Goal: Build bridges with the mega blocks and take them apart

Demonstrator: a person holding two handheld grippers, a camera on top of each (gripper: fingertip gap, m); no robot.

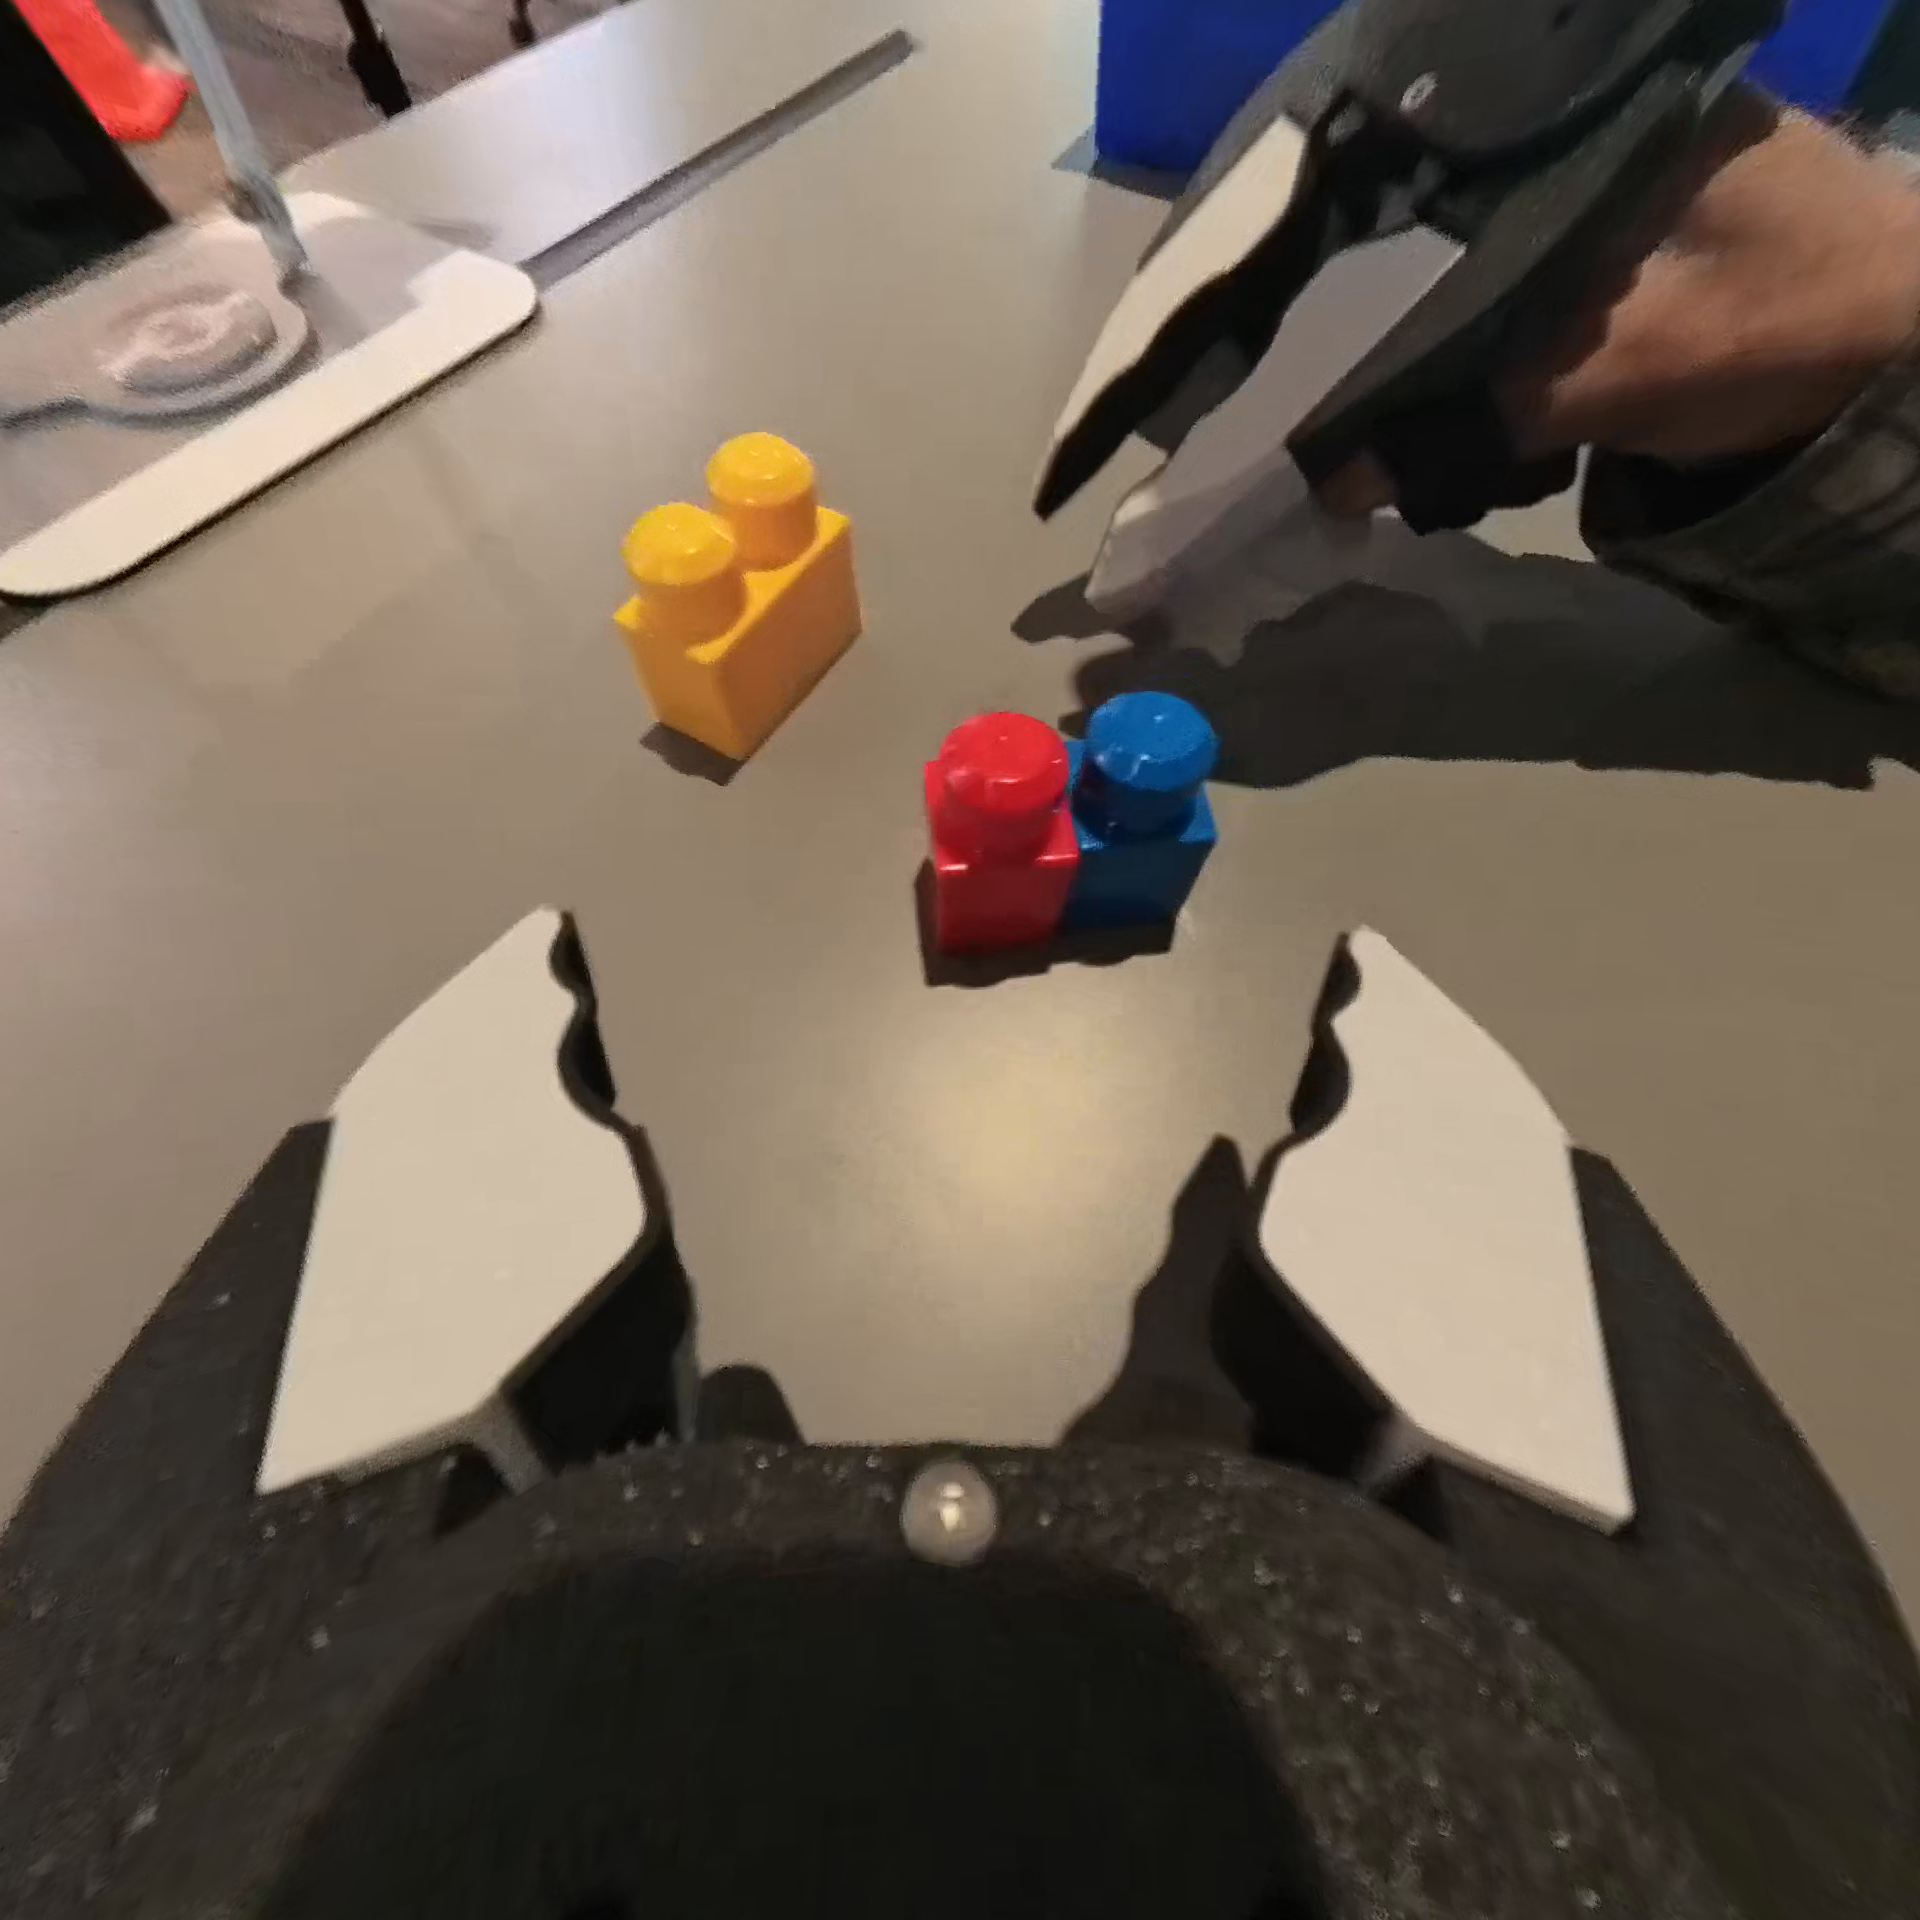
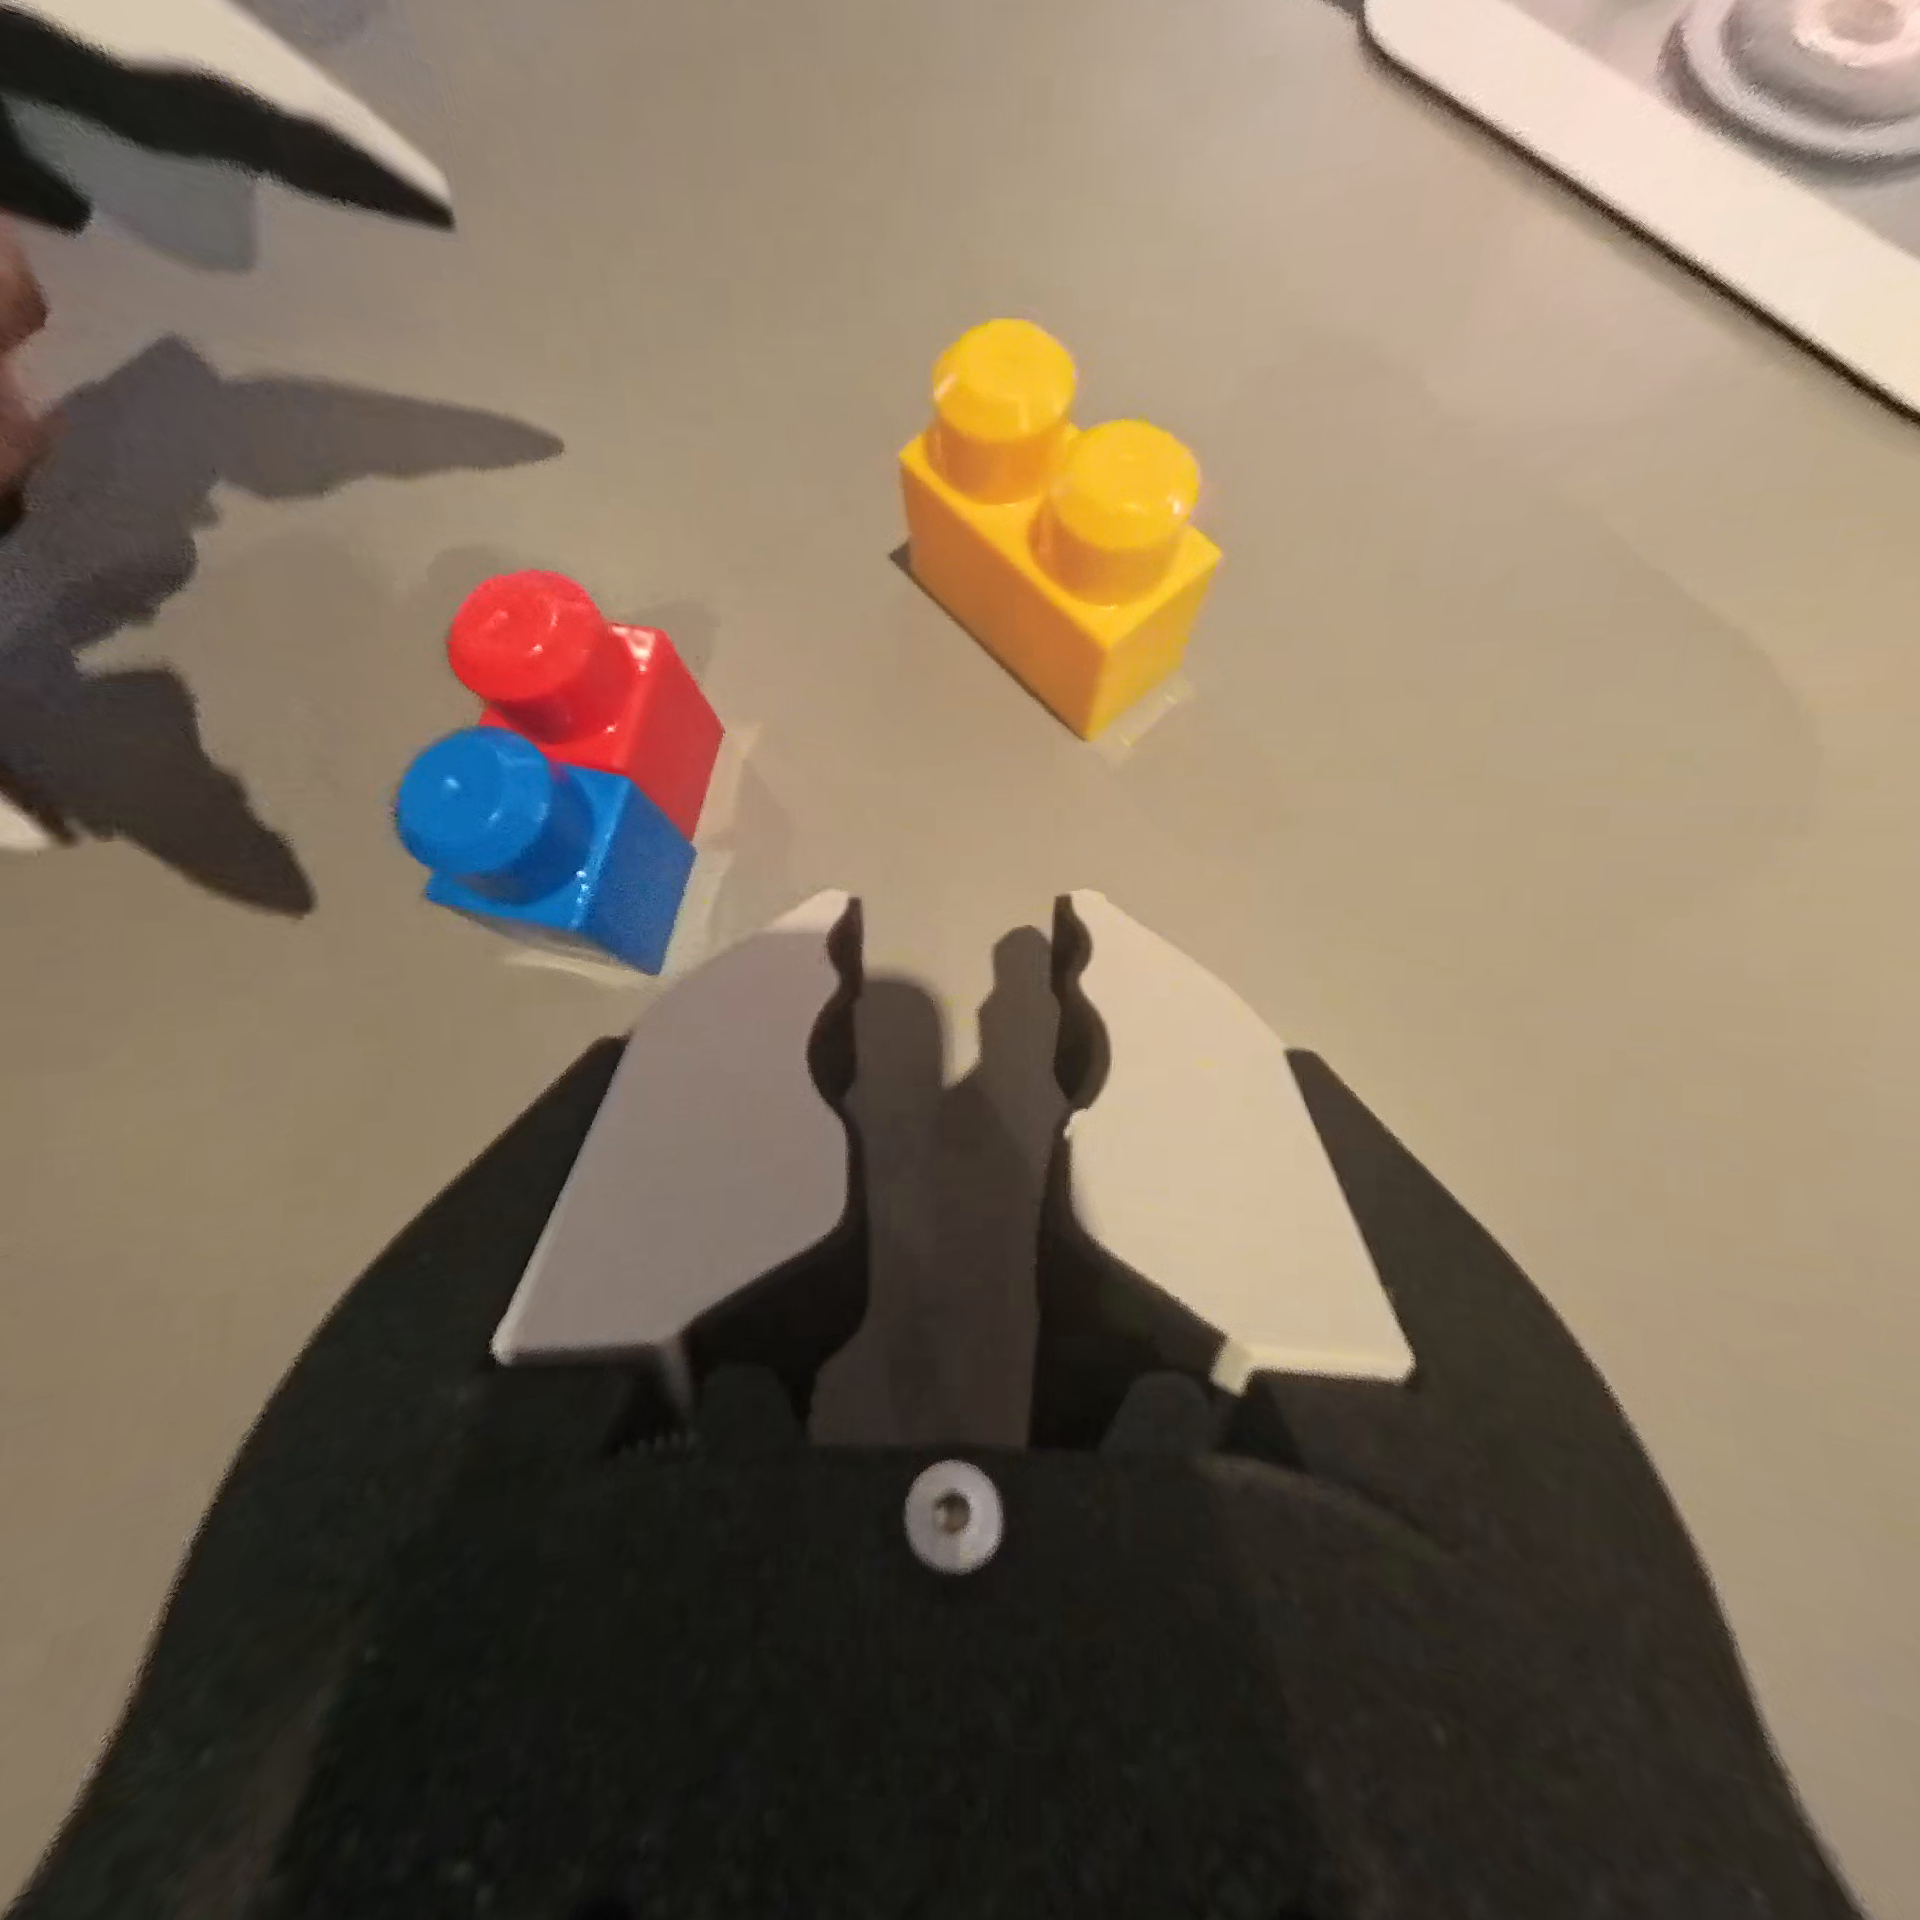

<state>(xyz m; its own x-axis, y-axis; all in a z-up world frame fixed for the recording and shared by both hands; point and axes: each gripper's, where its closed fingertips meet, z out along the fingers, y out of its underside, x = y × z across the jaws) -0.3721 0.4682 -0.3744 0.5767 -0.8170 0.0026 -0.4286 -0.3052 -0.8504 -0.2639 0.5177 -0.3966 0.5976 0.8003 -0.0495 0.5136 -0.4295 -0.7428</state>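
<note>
Grey matte tabletop (image 1: 312,831), three plastic building blocks on it, none stacked. Two-stud yellow plastic block (image 1: 740,597) stands upright just above frame centre in the left wrist view; in the right wrist view it sits in the upper centre-right (image 2: 1055,530). Single-stud red plastic block (image 1: 997,831) and single-stud blue plastic block (image 1: 1138,816) stand side by side, flanks touching, at frame centre-right in the left wrist view; in the right wrist view the pair lies at centre-left, red (image 2: 592,691) above blue (image 2: 551,847). The yellow block is apart from the pair, bare table between them. Left gripper (image 1: 956,930), black body with pale grey finger plates, fills the lower half of its own view: jaws spread wide, nothing between them, tips just below the red/blue pair without touching. Right gripper (image 2: 956,899) in its own view: jaws narrowed to a small gap, holding nothing, shadow between the fingers falling on the table; its tips lie just right of the blue block, not touching. The same gripper shows in the upper right of the left wrist view (image 1: 1101,520), held by a person's hand (image 1: 1662,343), tips close to the tabletop above the blue block. A white flat base plate (image 1: 260,416) with an upright metal rod occupies the upper left of that view; a blue boxy object (image 1: 1153,83) sits at the top edge. No legible brand marks or writing on any block.
</note>
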